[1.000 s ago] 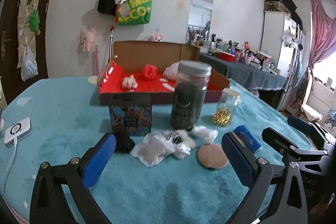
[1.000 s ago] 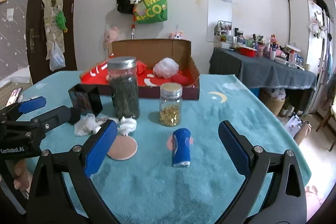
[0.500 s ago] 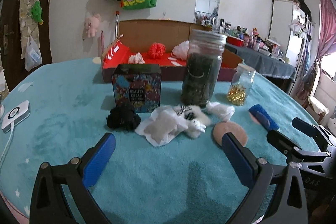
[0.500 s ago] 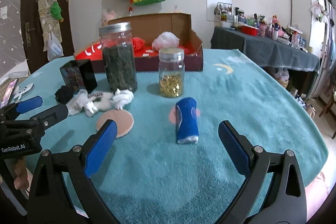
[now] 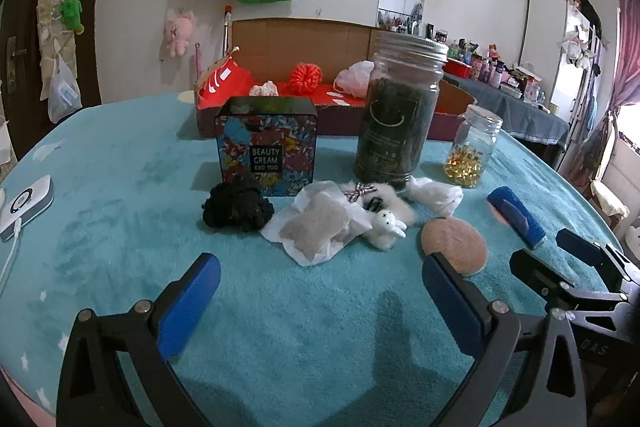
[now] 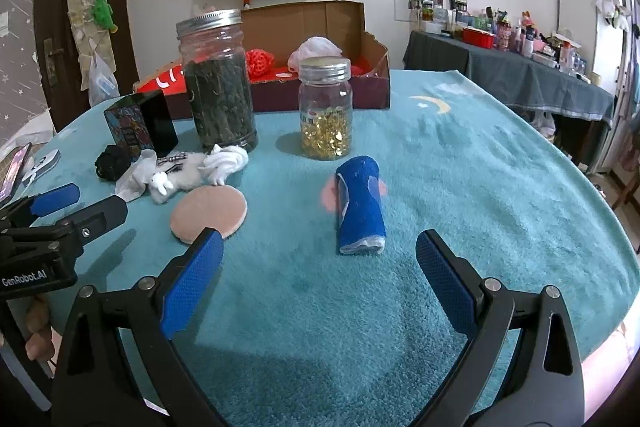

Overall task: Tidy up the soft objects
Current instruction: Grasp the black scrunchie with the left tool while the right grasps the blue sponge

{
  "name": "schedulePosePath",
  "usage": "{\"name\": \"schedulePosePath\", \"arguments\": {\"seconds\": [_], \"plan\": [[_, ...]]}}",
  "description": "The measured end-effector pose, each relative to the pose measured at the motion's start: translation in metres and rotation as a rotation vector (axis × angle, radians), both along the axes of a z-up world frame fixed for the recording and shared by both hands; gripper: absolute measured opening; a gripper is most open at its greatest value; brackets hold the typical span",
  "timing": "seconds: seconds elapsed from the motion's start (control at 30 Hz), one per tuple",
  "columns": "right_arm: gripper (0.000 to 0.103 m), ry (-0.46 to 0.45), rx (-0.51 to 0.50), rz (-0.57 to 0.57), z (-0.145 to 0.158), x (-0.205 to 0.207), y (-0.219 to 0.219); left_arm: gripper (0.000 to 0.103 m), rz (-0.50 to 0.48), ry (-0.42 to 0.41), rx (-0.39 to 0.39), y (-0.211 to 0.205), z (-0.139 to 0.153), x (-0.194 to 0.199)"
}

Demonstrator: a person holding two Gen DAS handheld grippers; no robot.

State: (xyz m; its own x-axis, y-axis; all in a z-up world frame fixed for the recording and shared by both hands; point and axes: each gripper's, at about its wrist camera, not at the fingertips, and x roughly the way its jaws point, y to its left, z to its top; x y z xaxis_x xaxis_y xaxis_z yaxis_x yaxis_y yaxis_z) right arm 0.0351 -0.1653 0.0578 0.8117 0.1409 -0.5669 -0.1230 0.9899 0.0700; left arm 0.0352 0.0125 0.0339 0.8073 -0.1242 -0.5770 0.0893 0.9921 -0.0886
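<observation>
Soft things lie on the teal cloth: a black scrunchie point(image 5: 236, 207), a white pouch point(image 5: 320, 229), a small white plush rabbit point(image 5: 386, 225), a crumpled white cloth point(image 5: 434, 194), a round pink puff point(image 5: 454, 246) and a rolled blue cloth point(image 6: 360, 203). My left gripper point(image 5: 320, 301) is open and empty, just short of the pouch. My right gripper point(image 6: 320, 277) is open and empty, just short of the blue roll. An open cardboard box point(image 5: 304, 39) with a red lining stands behind, holding a red pompom point(image 5: 306, 78) and white soft items.
A floral Beauty Cream box point(image 5: 266, 146), a tall dark-filled jar point(image 5: 398, 115) and a small jar of golden capsules point(image 6: 326, 107) stand between the soft things and the box. A white device point(image 5: 26, 201) lies at the far left. The table edge curves close on the right.
Both grippers have come lower and closer to the table; the objects look larger and nearer. Both stay open and nothing has been grasped.
</observation>
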Motion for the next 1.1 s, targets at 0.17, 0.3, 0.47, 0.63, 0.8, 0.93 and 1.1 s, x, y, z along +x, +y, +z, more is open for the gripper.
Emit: {"name": "schedulePosePath", "arguments": {"seconds": [0.17,0.3,0.47,0.63,0.8,0.93,1.1], "plan": [[0.099,0.005,0.007,-0.003,0.0,0.002,-0.003,0.103,-0.006,0.013,0.002,0.002,0.001,0.003],[0.099,0.02,0.008,-0.006,0.002,0.008,-0.007,0.103,-0.007,0.034,0.007,0.008,0.006,0.012],[0.099,0.062,0.018,0.001,0.005,0.023,-0.013,0.103,-0.023,0.057,-0.001,0.017,0.014,0.023],[0.099,0.095,0.012,0.012,0.009,0.035,-0.02,0.103,-0.026,0.075,-0.006,0.028,0.02,0.034],[0.099,0.131,0.031,0.022,0.012,0.048,-0.028,0.101,-0.005,0.105,-0.011,0.045,0.022,0.046],[0.098,0.146,0.009,0.019,0.014,0.058,-0.03,0.089,0.011,0.146,-0.014,0.059,0.018,0.06],[0.054,0.205,-0.03,0.049,0.005,0.07,-0.023,0.056,-0.013,0.222,-0.039,0.067,0.006,0.077]]}}
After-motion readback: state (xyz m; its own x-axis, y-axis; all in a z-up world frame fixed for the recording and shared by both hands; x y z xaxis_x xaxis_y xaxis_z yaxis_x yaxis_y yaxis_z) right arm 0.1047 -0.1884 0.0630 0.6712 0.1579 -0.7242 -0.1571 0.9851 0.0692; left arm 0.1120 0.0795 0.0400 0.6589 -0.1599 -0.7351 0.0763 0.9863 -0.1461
